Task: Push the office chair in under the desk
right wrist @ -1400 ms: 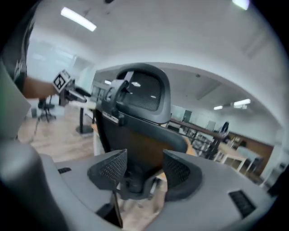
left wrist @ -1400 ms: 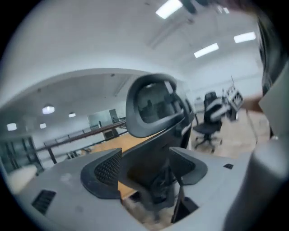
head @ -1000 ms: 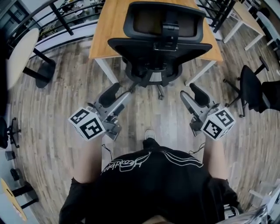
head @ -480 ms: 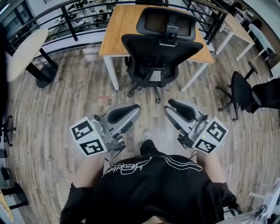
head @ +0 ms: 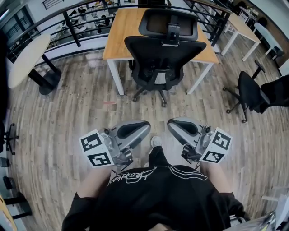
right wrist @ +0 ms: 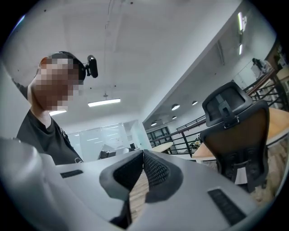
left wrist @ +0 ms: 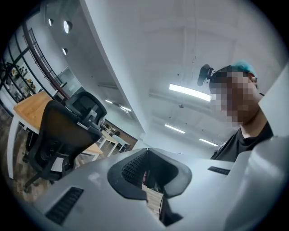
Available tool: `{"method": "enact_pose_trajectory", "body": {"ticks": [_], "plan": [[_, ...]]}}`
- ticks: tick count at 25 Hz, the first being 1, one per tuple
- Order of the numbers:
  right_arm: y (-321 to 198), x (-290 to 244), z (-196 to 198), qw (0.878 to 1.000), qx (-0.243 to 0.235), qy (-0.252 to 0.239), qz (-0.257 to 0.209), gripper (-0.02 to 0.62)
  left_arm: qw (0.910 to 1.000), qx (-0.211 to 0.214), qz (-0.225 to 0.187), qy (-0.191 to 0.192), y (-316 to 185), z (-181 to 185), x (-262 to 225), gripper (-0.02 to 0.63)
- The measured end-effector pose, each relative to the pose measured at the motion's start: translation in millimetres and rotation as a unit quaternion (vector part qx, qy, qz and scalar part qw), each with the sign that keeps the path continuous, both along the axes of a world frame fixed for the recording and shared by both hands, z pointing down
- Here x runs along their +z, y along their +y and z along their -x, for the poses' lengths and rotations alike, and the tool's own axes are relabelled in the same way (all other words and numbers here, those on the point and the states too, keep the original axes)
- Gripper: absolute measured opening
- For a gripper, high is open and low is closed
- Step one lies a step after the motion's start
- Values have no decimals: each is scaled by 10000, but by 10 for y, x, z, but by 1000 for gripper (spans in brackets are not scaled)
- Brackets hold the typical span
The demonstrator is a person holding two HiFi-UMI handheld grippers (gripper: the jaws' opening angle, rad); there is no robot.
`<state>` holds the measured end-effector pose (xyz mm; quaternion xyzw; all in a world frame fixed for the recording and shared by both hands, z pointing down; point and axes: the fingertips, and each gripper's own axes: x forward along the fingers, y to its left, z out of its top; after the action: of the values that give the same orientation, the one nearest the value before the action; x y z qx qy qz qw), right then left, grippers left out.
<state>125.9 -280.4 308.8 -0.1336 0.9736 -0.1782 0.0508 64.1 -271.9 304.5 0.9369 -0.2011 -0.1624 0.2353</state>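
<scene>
The black office chair (head: 160,54) stands with its seat tucked under the wooden desk (head: 118,32), its backrest toward me. Both grippers are well back from it, close to my body over the plank floor. My left gripper (head: 146,126) is shut with nothing in it, and in the left gripper view the chair (left wrist: 58,135) shows far off at the left past the closed left gripper (left wrist: 145,151). My right gripper (head: 171,125) has just closed, empty; its pads meet in the right gripper view, where the right gripper (right wrist: 143,153) has the chair (right wrist: 237,131) off to its right.
A round white table (head: 25,54) stands at the left. A second black chair (head: 253,92) is at the right, with another desk (head: 246,25) behind it. A dark railing (head: 81,13) runs along the back. My shoe (head: 156,142) shows between the grippers.
Both grippers have drawn back from the chair toward my body and lifted a little. Their jaws, open a second ago, have closed on nothing. The chair stays under the desk.
</scene>
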Motion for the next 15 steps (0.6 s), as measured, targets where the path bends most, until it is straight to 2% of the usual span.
{"method": "enact_pose_trajectory", "body": {"ticks": [6, 15], "plan": [[40, -13, -128, 9998, 141, -88, 124, 41, 9990, 425, -65, -116, 80, -230, 15, 12], [129, -55, -232, 9992, 289, -208, 195, 41, 9978, 626, -118, -156, 152, -340, 10, 8]]}}
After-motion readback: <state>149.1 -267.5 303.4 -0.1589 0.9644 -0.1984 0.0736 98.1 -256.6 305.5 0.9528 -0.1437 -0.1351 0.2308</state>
